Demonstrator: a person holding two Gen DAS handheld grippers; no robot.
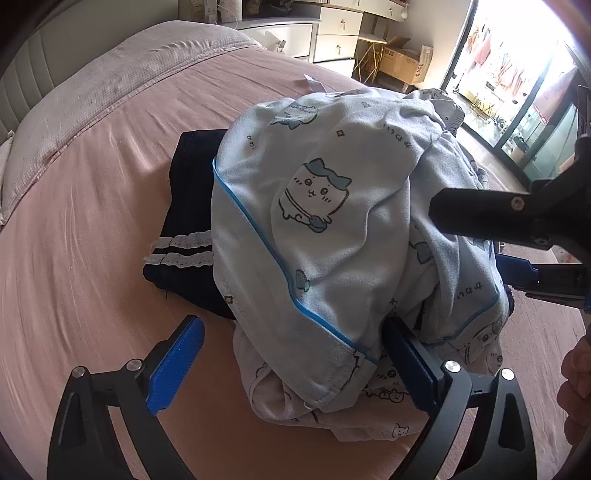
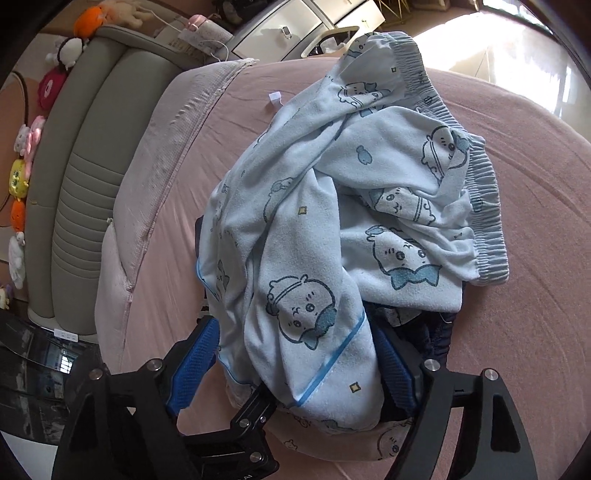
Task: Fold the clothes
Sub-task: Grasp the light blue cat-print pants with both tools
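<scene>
We find both sets of jaws open around the crumpled pyjama garment [image 1: 332, 206]; closing here risks pinching several layers, even the navy garment [image 1: 192, 177] beneath.

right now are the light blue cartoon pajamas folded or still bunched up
Bunched up: the light blue cartoon pajamas lie in a rumpled heap over a navy garment, the elastic waistband twisted.

Pink bed [image 1: 92, 155], white drawers [image 1: 338, 33], sunlit glass door [image 1: 517, 66].
</scene>
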